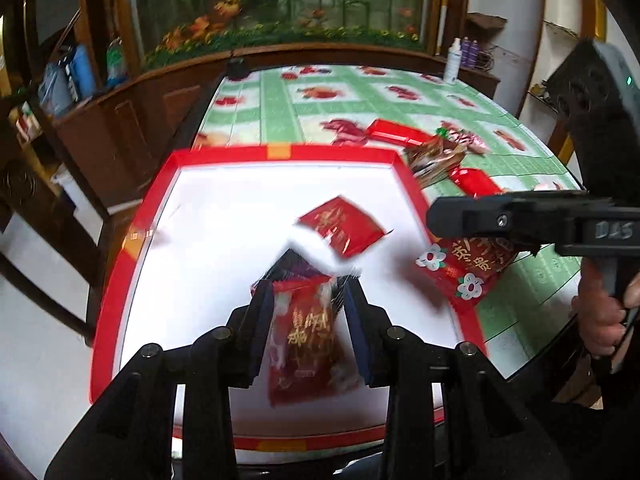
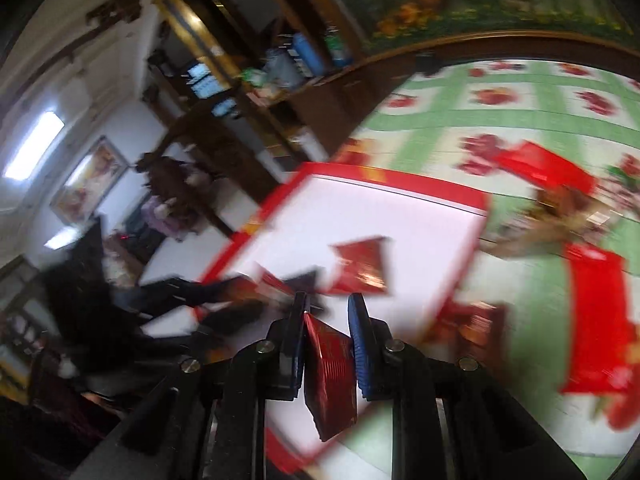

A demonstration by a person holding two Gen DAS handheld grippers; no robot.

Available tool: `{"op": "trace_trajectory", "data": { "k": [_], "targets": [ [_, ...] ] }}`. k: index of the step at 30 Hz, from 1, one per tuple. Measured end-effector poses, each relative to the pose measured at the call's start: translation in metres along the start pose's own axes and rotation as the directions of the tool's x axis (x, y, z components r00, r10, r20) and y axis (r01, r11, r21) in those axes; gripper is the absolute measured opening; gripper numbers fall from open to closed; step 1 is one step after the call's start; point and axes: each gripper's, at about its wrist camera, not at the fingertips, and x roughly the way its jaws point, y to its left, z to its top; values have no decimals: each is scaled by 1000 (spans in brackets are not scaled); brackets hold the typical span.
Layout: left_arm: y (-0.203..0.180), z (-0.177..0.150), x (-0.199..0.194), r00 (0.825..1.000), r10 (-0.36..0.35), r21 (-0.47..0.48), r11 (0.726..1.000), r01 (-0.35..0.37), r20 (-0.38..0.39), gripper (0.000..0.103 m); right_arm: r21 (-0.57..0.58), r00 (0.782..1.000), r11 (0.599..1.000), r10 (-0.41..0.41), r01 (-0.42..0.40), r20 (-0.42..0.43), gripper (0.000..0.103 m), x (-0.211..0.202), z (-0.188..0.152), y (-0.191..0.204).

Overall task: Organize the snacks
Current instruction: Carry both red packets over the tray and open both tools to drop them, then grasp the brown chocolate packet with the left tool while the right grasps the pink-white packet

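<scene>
A red-rimmed box with a white floor (image 1: 224,240) lies on the table; it also shows in the right wrist view (image 2: 392,220). One red snack packet (image 1: 340,226) lies inside it (image 2: 362,266). My left gripper (image 1: 306,296) is shut on a red packet with gold writing (image 1: 308,344), held above the box floor. My right gripper (image 2: 328,308) is shut on a dark red foil packet (image 2: 330,372) over the box's near right edge. The right gripper also shows in the left wrist view (image 1: 520,220), above a flowered red bag (image 1: 468,268).
Loose snacks lie on the green flowered tablecloth (image 1: 280,108) to the right of the box: red packets (image 1: 396,132), (image 1: 474,182) and a heap of brown wrappers (image 1: 436,158). A wooden cabinet (image 1: 132,120) stands beyond the table's left edge. Bottles (image 1: 454,60) stand at the far edge.
</scene>
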Motion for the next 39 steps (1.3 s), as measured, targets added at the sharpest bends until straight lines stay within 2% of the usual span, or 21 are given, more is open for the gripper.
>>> {"op": "trace_trajectory", "data": {
  "k": [2,3,4,5,6,8,9,10,14,19,21,24,26,29,32,34,35,38,39],
  "targets": [
    [-2,-3,2,1000,-10,6,1000,10,-6,34,15,998,998,60,-60,-17,20,9,3,4],
    [-4,-2,4,1000,-4,7,1000,4,-8,38,29,995,995,95,-95,-20,22,11,4,4],
    [-5,-2,4,1000,8,4,1000,-8,-8,49,48,990,989,137,-136,-19,24,12,4,2],
    [-5,-3,2,1000,25,-2,1000,-25,-2,55,78,985,982,175,-173,-13,25,13,4,-1],
    [-5,-3,1,999,31,-7,999,-31,4,61,123,978,971,207,-206,-1,31,12,5,-8],
    [-7,-1,-1,1000,16,-11,1000,-16,9,61,184,972,954,233,-236,42,51,4,5,-24],
    [-9,-1,-2,1000,6,-11,1000,-6,11,61,213,970,947,229,-241,79,66,-5,4,-34],
    [-12,-1,-3,1000,-4,-8,1000,4,14,61,232,970,943,217,-238,109,71,-12,3,-41],
    [-25,0,-5,998,-53,0,999,53,17,64,270,969,950,97,-158,229,71,-56,-12,-78],
    [-59,8,-5,986,-169,28,985,168,8,64,356,958,934,-64,-42,281,71,-103,-41,-123],
    [-77,11,-7,978,-209,51,977,209,5,66,396,945,918,-134,6,297,71,-125,-55,-142],
    [-104,13,-10,966,-257,96,962,255,10,77,436,916,895,-246,90,317,71,-162,-74,-162],
    [-122,13,-9,956,-292,124,949,291,-7,77,485,890,864,-319,131,327,71,-188,-89,-179],
    [-147,10,1,944,-324,148,933,329,-56,77,546,859,825,-381,148,342,71,-216,-107,-201],
    [-164,8,9,932,-348,158,919,360,-99,77,581,830,789,-451,198,330,71,-232,-116,-211],
    [-169,7,15,923,-365,148,913,381,-125,77,600,806,752,-520,274,284,71,-235,-117,-215],
    [-171,7,18,918,-372,139,911,389,-136,77,595,805,747,-530,295,266,71,-231,-115,-216],
    [-168,9,22,915,-376,101,914,392,-148,77,562,825,753,-527,343,203,71,-213,-101,-215],
    [-166,10,24,910,-384,78,914,399,-155,77,552,817,738,-552,387,165,71,-209,-98,-218]
  ]
}}
